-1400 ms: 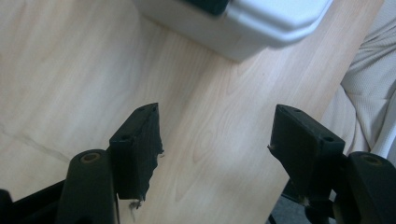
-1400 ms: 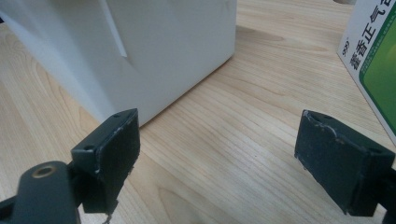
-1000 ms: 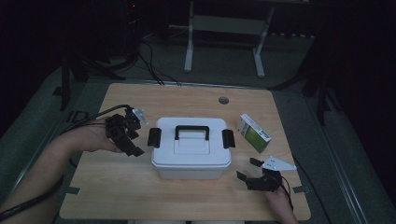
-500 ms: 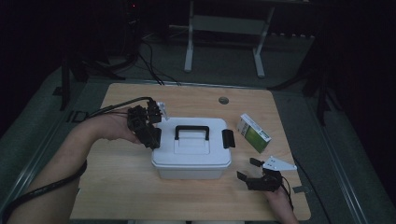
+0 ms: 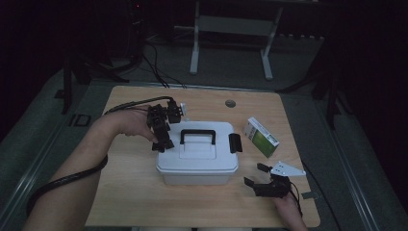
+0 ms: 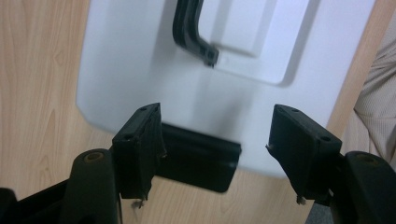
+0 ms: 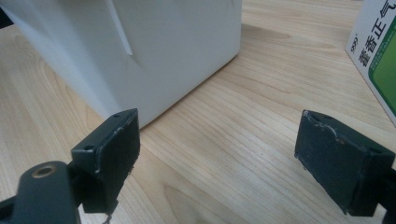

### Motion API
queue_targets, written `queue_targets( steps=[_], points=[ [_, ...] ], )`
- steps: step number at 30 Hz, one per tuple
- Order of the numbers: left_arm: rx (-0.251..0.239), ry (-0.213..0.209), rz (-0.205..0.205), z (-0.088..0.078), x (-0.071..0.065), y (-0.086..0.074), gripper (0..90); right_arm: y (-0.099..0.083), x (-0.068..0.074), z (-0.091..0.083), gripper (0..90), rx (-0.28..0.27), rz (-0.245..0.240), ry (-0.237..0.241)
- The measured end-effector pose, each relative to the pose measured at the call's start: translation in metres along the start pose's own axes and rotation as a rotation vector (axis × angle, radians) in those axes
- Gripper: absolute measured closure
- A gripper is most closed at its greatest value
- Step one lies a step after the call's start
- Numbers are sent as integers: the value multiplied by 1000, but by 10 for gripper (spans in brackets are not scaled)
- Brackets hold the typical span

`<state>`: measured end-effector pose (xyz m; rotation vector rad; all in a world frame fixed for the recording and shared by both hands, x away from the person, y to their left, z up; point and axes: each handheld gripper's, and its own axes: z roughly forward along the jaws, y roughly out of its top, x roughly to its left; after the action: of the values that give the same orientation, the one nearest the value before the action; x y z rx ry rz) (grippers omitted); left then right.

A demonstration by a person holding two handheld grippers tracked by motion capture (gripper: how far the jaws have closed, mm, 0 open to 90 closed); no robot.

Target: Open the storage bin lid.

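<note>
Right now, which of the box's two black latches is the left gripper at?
The latch on the box's left end, between the open left gripper; the right-end latch stands alone.

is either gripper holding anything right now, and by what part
Nothing is held. The left gripper is open over the white box's left latch; the right gripper is open above bare table.

Black left gripper (image 5: 161, 129) trails a thick cable; right gripper (image 5: 263, 182) carries a grey plate.

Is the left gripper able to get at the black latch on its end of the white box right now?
Probably yes: the left gripper, jaws open, hovers over the latch, with nothing between.
</note>
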<state>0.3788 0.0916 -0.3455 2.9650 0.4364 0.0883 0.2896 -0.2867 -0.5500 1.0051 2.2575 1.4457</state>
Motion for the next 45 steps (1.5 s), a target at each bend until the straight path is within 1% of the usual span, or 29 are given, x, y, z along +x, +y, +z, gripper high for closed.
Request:
queue_targets(
  steps=[1, 3, 4, 6, 7, 9, 11, 13, 14, 15, 16, 17, 18, 20, 22, 24, 25, 26, 29, 30, 32, 34, 36, 38, 39, 40, 44, 45],
  points=[
    [2, -4, -3, 1, 1, 3, 350, 0, 0, 0, 139, -2, 1, 1],
    [9, 7, 2, 2, 3, 8, 350, 0, 0, 0, 139, -2, 1, 2],
    [15, 2, -1, 3, 4, 10, 350, -1, 0, 0, 139, -1, 0, 2],
    [24, 11, -3, 3, 6, 14, 350, -1, 0, 0, 139, -2, 0, 4],
    [26, 7, -2, 2, 8, 16, 350, -1, -1, 0, 139, -2, 0, 5],
    [29, 13, 7, 2, 8, 21, 350, -1, -1, 0, 139, 0, 0, 6],
    [29, 9, 12, 3, 9, 26, 350, -1, 0, 0, 139, 1, 0, 7],
    [32, 19, 30, 4, 9, 31, 350, -1, 0, 0, 139, 1, 0, 9],
    [31, 24, 35, 4, 9, 33, 350, -1, 0, 0, 139, 0, 0, 9],
    [21, 22, 35, 4, 9, 35, 351, -1, 0, 0, 139, 1, 1, 11],
    [22, 19, 36, 5, 11, 37, 362, -1, 0, 0, 139, 2, 2, 11],
    [23, 32, 45, 5, 11, 39, 369, -1, 0, 0, 139, 0, 2, 11],
    [21, 28, 52, 5, 11, 40, 370, -1, 0, 0, 139, 0, 1, 13],
    [12, 36, 51, 4, 11, 44, 370, -1, 1, 0, 139, 2, 1, 13],
    [7, 42, 66, 4, 11, 48, 370, -1, 1, 0, 139, 4, 0, 16],
    [6, 40, 69, 4, 12, 53, 370, -1, 1, 0, 139, 4, 0, 17],
    [0, 41, 85, 5, 12, 55, 373, -1, 1, 0, 140, 3, 1, 17],
    [-6, 48, 96, 5, 11, 57, 400, -1, 1, 0, 139, 3, 1, 17],
    [-15, 41, 116, 7, 12, 63, 423, -1, 1, 0, 139, 3, 4, 19],
    [-7, 39, 127, 9, 11, 66, 439, -1, 1, 0, 139, 6, 2, 18],
    [10, 42, 138, 12, 11, 70, 441, -2, 1, 0, 139, 5, 3, 19],
    [14, 46, 152, 14, 11, 73, 441, -2, 1, 0, 139, 6, 3, 19],
    [15, 42, 147, 15, 12, 75, 441, -2, 0, 0, 139, 4, 5, 19],
    [26, 43, 161, 18, 12, 80, 457, -2, 0, 0, 139, 4, 7, 21],
    [25, 51, 169, 19, 13, 81, 464, -2, 0, 0, 139, 4, 7, 21],
    [27, 44, 162, 20, 13, 83, 487, -2, 0, 0, 139, 6, 6, 22],
    [36, 33, 177, 23, 13, 86, 514, -2, 0, 0, 139, 7, 5, 22],
    [46, 33, 181, 24, 13, 88, 514, -2, 0, 0, 139, 5, 6, 23]
  ],
)
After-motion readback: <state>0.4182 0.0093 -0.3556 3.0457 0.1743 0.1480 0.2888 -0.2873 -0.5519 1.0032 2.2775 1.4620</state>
